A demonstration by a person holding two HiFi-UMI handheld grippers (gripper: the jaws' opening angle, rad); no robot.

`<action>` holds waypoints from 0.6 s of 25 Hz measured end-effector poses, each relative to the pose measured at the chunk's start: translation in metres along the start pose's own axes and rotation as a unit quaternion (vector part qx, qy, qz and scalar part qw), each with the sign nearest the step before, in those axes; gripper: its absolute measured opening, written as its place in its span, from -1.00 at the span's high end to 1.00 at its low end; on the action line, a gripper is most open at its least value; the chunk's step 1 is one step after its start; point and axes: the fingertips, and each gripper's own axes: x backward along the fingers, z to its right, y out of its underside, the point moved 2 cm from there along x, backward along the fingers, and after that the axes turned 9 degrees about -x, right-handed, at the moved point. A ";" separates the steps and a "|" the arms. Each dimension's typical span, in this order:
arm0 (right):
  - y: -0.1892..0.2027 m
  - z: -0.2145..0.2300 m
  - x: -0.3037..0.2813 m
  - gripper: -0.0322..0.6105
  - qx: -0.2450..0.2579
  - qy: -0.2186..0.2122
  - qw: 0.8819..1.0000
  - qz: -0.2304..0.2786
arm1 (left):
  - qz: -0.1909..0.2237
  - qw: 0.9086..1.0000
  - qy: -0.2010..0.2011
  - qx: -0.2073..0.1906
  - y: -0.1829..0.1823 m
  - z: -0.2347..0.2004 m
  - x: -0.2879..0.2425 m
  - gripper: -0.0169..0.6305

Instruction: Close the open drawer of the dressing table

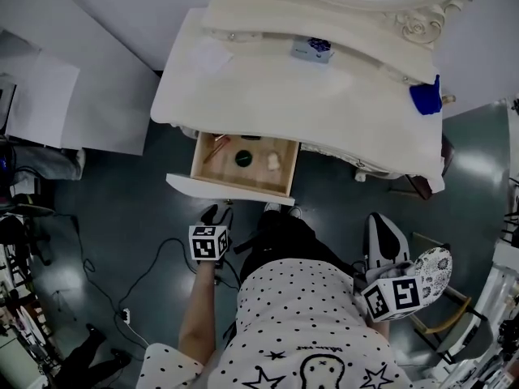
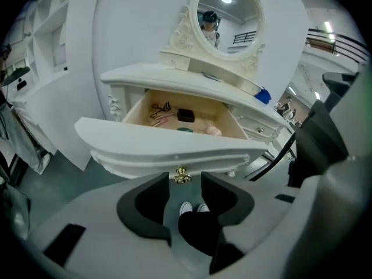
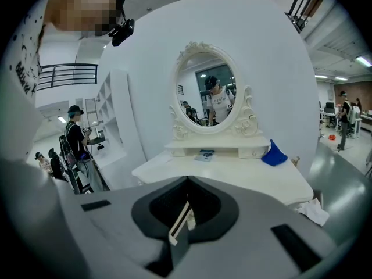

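The white dressing table (image 1: 324, 104) has one drawer (image 1: 212, 187) pulled out below its top, with small items lying inside. In the left gripper view the drawer's curved white front (image 2: 174, 147) fills the middle, with its gold knob (image 2: 182, 176) under it. My left gripper (image 1: 217, 214) (image 2: 185, 186) hangs open just short of that front. The knob is in line with the gap and just beyond the fingertips, and nothing is held. My right gripper (image 1: 377, 220) (image 3: 186, 180) is held back at the right, shut, and looks across the tabletop (image 3: 232, 170) at the oval mirror (image 3: 206, 95).
A blue cloth (image 1: 426, 98) and a small box (image 1: 312, 49) lie on the tabletop. The person's shoes (image 1: 280, 209) stand under the drawer. A cable (image 1: 154, 258) trails over the dark floor at the left. White panels (image 1: 73, 104) lean at the left, and a chair (image 1: 434, 294) is at the right.
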 end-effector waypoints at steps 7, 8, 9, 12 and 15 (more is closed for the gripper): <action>-0.002 0.004 0.006 0.87 0.002 0.016 1.000 0.004 | -0.041 0.999 0.013 0.012 0.015 0.002 -0.031 0.39; -0.002 0.004 0.006 0.87 0.002 0.017 1.000 0.004 | -0.043 0.999 0.013 0.010 0.016 0.003 -0.034 0.39; -0.002 0.005 0.006 0.87 0.002 0.018 1.000 0.004 | -0.045 0.999 0.013 0.008 0.017 0.003 -0.037 0.39; -0.002 0.006 0.006 0.87 0.000 0.020 1.000 0.005 | -0.049 0.999 0.009 -0.001 0.016 0.002 -0.046 0.39; -0.003 0.007 0.007 0.87 0.000 0.022 1.000 0.005 | -0.048 0.999 0.003 -0.012 0.012 0.001 -0.052 0.39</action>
